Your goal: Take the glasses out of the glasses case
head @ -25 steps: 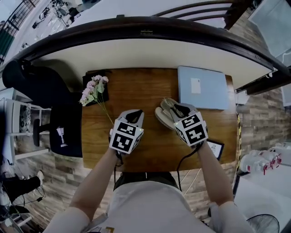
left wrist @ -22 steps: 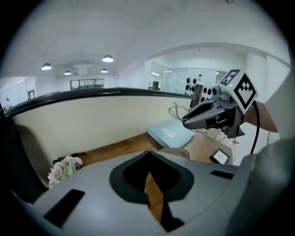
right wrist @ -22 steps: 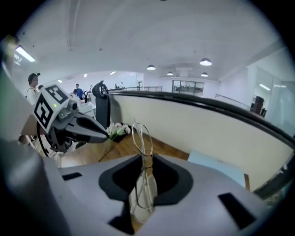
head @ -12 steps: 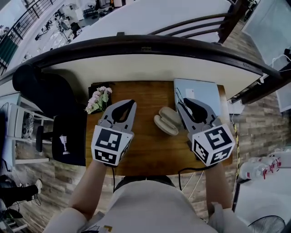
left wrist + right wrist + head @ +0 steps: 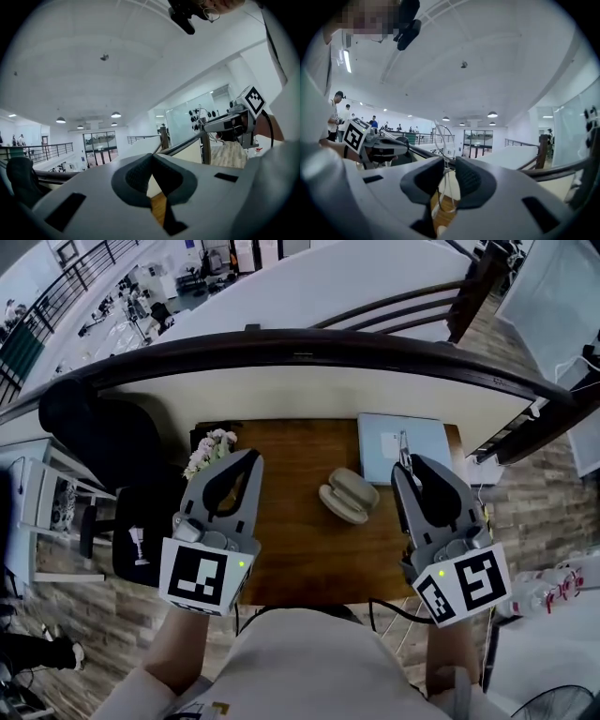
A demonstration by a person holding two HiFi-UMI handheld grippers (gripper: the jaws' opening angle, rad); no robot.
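Note:
The beige glasses case (image 5: 347, 495) lies open on the wooden table (image 5: 300, 549), with no glasses to be seen in it. My right gripper (image 5: 405, 465) is held high above the table's right side, shut on thin clear-framed glasses (image 5: 403, 444). In the right gripper view the glasses (image 5: 444, 133) stand upright between the pads, with the gripper (image 5: 449, 164) pointing level. My left gripper (image 5: 247, 459) hovers high over the left side, jaws shut with nothing between them, the tips (image 5: 151, 157) touching. Each gripper shows in the other's view: the right gripper (image 5: 234, 124) and the left gripper (image 5: 375, 140).
A light blue book (image 5: 401, 442) lies at the table's back right, pink and white flowers (image 5: 211, 448) at the back left. A dark curved railing (image 5: 300, 343) runs behind the table. A black chair (image 5: 141, 531) stands to the left.
Both grippers rose from the table toward the head camera and moved apart. The right one lifted the glasses up and away from the open case.

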